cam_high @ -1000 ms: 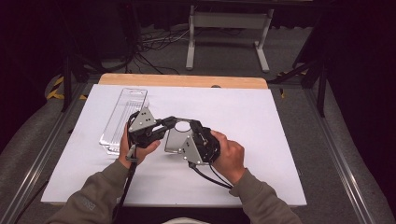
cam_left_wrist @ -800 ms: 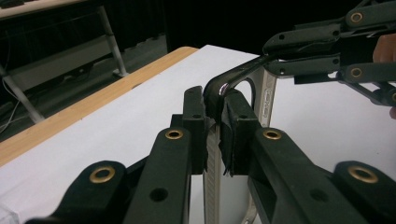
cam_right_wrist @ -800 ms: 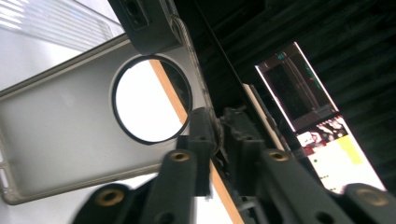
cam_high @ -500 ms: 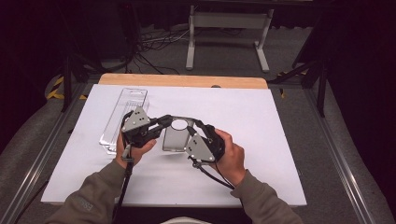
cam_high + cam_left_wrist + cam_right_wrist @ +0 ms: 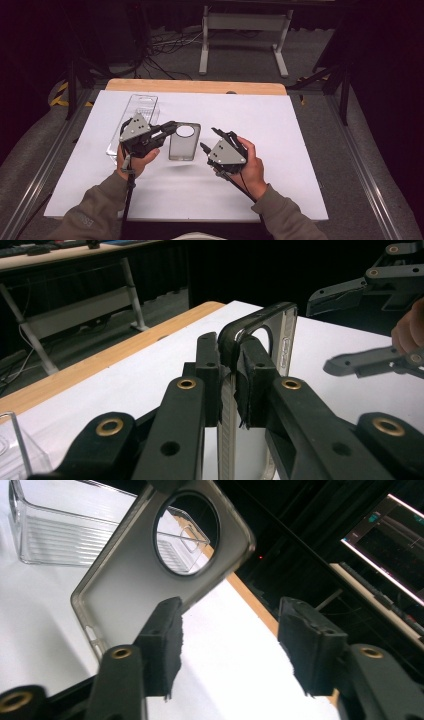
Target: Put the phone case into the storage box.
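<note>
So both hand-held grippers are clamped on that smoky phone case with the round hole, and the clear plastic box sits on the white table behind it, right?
Not quite. Only the left hand-held gripper is clamped on the phone case. The right hand-held gripper has just been opening its jaws and stands off the case, nothing between them, as the right gripper view shows. The clear plastic box does sit on the white table behind it.

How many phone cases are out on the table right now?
1. A smoky translucent phone case, held above the white table by the left gripper, clamped on its edge. More may be hidden inside the clear plastic box.
</note>
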